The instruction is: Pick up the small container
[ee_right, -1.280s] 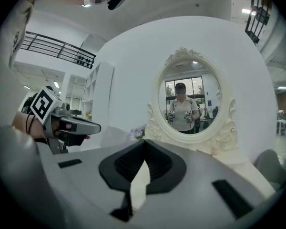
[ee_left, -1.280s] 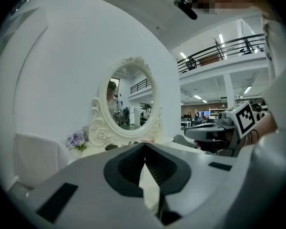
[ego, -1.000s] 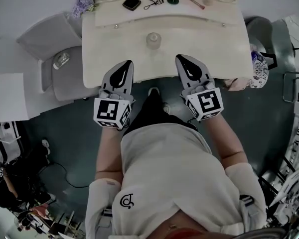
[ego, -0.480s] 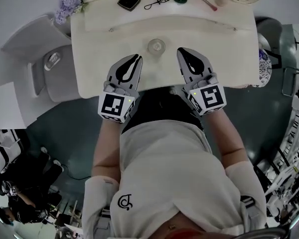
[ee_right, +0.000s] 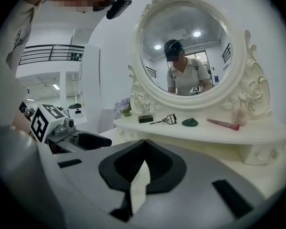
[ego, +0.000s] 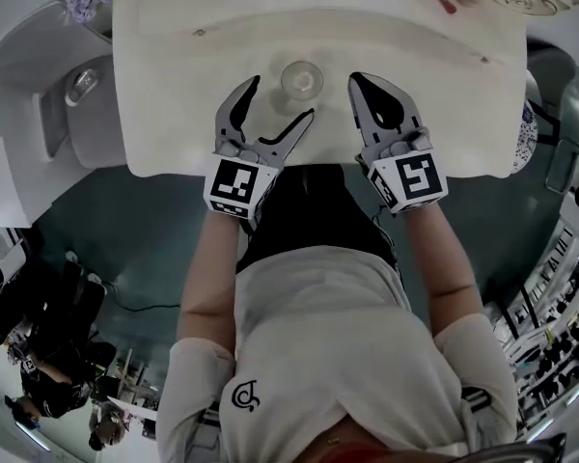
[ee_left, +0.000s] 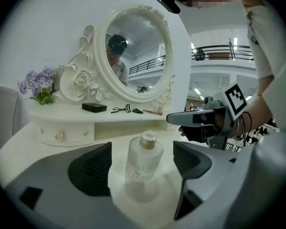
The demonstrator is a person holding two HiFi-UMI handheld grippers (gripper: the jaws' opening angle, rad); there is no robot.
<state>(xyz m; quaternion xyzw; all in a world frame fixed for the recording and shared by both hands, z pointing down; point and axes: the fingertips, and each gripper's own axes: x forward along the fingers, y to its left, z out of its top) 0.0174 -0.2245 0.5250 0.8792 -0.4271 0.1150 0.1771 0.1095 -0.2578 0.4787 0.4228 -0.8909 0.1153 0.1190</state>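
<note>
One small container (ee_left: pixel 144 160), frosted, capped, upright on table (ego: pixel 174 95)

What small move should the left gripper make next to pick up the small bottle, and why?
Probably ease the left gripper forward a little before closing. Its jaws have just been opening and now stand wide. The small bottle stands upright on the table between them, touching neither pad and near the tips. The right gripper is shut and empty beside it.
</note>
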